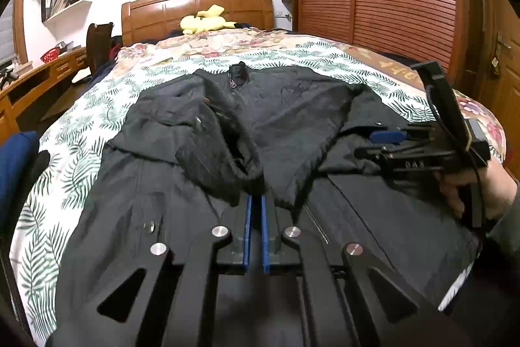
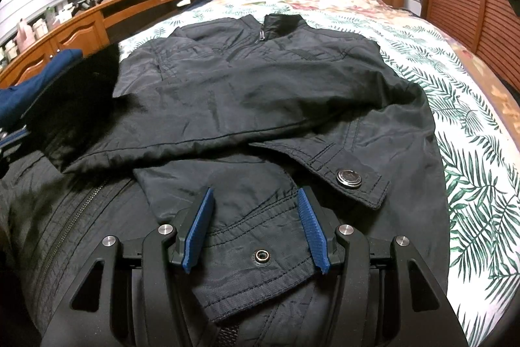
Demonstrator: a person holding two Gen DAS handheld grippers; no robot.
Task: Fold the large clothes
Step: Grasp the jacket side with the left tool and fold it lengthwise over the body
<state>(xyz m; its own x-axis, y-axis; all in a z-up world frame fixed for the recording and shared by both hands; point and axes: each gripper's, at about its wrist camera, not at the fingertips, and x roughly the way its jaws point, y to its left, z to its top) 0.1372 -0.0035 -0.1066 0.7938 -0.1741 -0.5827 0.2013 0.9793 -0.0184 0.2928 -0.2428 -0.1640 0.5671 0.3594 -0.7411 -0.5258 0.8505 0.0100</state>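
The black jacket lies face up on the leaf-print bedspread, collar toward the headboard at twelve o'clock. A sleeve is folded across the chest, its cuff with the open snap lying right between the spread blue pads of the right gripper, which grips nothing. In the left wrist view the left gripper has its pads nearly together, pinched on a fold of dark cloth at twelve o'clock, apparently the other sleeve. The right gripper shows there at three o'clock, resting on the jacket. By my read the sleeves are in and the folding is roughly halfway; the body still lies at full length, so the hem-to-collar fold remains.
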